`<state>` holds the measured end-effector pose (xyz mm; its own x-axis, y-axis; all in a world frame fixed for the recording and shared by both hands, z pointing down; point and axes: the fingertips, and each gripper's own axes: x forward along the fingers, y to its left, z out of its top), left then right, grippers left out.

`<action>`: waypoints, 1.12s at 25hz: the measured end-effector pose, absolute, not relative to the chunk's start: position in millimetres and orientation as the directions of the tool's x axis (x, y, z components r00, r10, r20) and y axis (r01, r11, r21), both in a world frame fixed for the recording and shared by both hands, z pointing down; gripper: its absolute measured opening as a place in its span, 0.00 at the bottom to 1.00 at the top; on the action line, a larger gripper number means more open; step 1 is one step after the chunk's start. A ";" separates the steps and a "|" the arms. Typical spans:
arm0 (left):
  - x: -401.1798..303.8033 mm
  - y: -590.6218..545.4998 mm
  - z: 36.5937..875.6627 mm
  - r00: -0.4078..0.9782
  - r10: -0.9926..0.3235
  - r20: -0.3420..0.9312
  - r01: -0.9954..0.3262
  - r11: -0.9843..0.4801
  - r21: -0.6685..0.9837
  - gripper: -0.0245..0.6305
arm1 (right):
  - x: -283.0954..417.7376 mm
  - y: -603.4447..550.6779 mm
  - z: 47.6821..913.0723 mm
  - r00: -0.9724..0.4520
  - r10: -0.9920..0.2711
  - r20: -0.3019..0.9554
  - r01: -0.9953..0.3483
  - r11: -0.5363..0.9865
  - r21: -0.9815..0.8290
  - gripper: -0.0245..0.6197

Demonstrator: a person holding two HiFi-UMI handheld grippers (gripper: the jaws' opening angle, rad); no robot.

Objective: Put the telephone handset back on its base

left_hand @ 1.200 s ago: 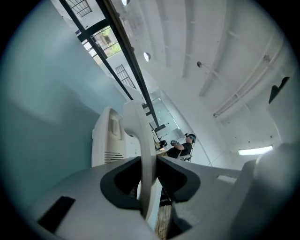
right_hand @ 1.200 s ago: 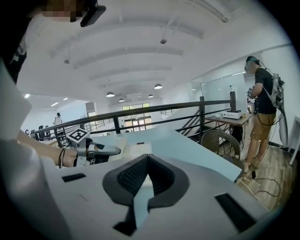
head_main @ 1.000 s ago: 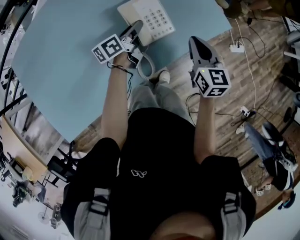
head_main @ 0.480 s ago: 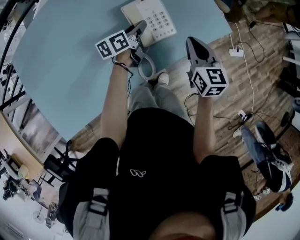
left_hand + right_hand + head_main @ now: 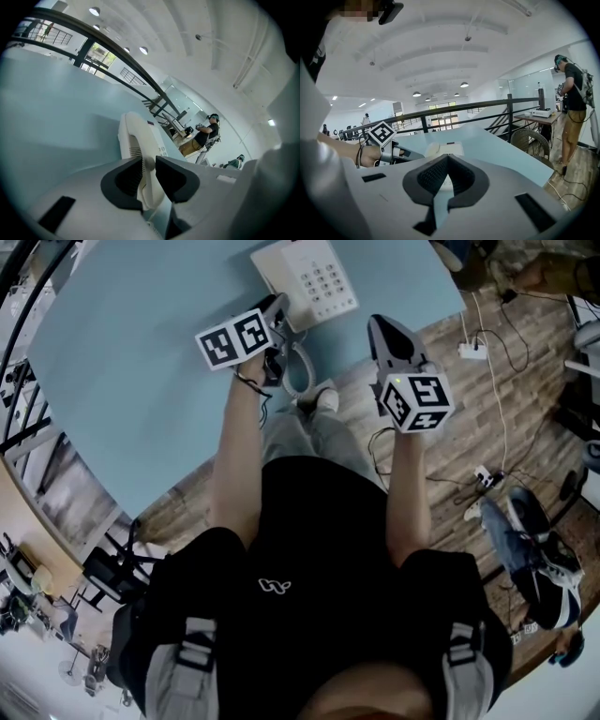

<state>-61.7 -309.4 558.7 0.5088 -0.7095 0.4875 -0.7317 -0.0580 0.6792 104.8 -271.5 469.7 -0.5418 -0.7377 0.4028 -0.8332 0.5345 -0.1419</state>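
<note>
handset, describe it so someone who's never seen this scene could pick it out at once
On the light blue table sits a white base with a keypad. The handset is the curved white bar at its left side, the only thing between the closing jaws of the left gripper.

Nothing is showing clearly enough to read. The telephone base [image 5: 314, 282] is showing only tiny blurred key marks. The marker cubes [image 5: 236, 337] are carrying black-and-white squares, and the shirt [image 5: 319, 521] is wearing a small wordless white emblem.

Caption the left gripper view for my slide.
Left claw closing on the white handset between its jaws, blue table beyond.
</note>
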 end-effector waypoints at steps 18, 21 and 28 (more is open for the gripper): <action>-100.5 -314.4 324.6 0.413 -0.906 0.095 -0.876 -0.366 0.315 0.04 | 30.1 -319.5 340.5 -0.604 -0.791 0.096 -0.797 0.599 -0.078 0.03; -109.3 -314.4 299.3 0.324 -0.944 0.064 -0.930 -0.305 0.207 0.04 | 16.4 -330.6 319.7 -0.608 -0.790 0.078 -0.794 0.606 -0.044 0.03; -117.7 -312.2 276.5 0.257 -0.966 0.011 -0.957 -0.253 0.141 0.04 | 12.4 -338.1 293.5 -0.578 -0.815 0.049 -0.816 0.578 -0.017 0.03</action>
<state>-117.7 -312.2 276.5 0.2574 -0.9662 0.0111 -0.9570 -0.2534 0.1411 12.4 -338.1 293.5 -0.5780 -0.8145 0.0494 -0.8159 0.5780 -0.0166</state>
